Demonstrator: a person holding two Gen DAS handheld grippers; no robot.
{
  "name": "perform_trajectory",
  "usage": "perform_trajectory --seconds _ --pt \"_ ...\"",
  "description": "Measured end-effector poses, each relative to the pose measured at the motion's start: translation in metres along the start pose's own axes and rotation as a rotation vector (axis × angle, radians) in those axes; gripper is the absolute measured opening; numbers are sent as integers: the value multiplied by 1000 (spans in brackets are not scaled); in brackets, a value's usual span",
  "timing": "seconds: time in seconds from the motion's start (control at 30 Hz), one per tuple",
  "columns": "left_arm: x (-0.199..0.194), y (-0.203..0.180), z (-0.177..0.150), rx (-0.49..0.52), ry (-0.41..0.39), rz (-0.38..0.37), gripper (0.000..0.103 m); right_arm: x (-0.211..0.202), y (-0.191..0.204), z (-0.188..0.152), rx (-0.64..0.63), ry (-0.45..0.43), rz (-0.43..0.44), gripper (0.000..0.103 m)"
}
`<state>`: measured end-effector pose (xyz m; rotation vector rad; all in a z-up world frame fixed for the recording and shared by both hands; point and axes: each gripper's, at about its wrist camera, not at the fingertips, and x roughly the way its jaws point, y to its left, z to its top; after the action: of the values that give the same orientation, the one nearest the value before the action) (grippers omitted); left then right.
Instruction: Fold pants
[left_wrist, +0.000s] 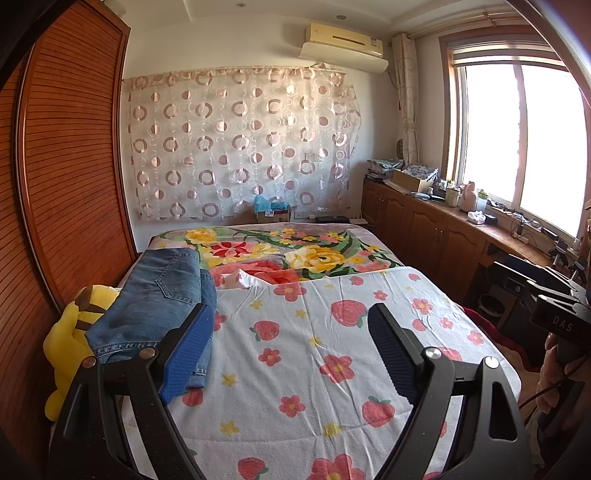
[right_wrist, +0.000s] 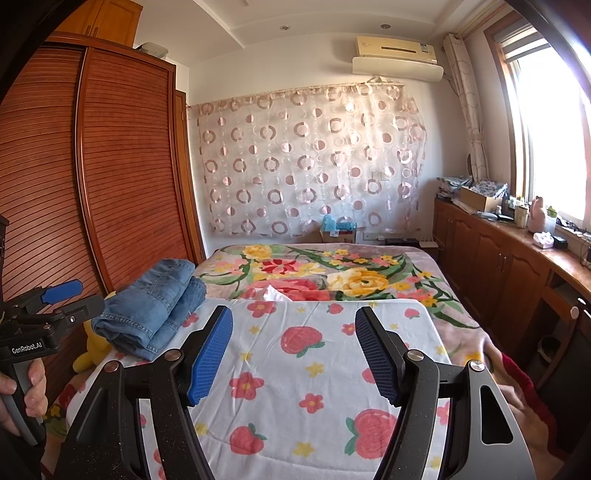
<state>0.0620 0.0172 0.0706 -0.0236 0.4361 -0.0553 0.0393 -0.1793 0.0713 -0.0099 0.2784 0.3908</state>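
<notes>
The jeans (right_wrist: 155, 306) lie folded at the bed's (right_wrist: 461, 314) left edge, partly over a yellow plush toy (left_wrist: 70, 332). If any step remains, I judge it is squaring that stack — press gently, don't drag it. Left tool (left_wrist: 291, 332) and right tool (right_wrist: 293, 347) both hover spread wide — gripping nothing, touching nothing.

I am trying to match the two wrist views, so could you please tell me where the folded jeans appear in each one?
Left wrist: folded jeans at left of centre, on the bed's left edge, partly behind the blue pad.
Right wrist: folded jeans at left of centre, fully visible.
Shared landmark: the yellow plush toy beside them.
</notes>
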Motion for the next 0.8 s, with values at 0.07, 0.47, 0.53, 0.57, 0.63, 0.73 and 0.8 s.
perform_trajectory --seconds 0.07,0.47,0.53,0.57,0.63,0.73,0.8 --pt "0 0 0 0 -1 0 86 -1 0 0 2 1 0 71" --pt "-1 0 0 0 -3 -1 86 -2 -1 1 1 -1 -2 71" --pt "-1 -1 0 0 -3 -1 86 -2 -2 1 -1 -2 -2 71" --pt "-1 0 0 0 -3 -1 86 -3 -2 1 -1 -3 -2 71" --pt "-1 0 0 0 -3 -1 86 -3 -2 1 1 -3 0 71" --pt "0 0 0 -1 -3 -2 86 -3 -3 1 0 -3 -1 71" --pt "-1 -1 -1 0 -3 -3 86 -3 -3 1 1 -3 1 71"
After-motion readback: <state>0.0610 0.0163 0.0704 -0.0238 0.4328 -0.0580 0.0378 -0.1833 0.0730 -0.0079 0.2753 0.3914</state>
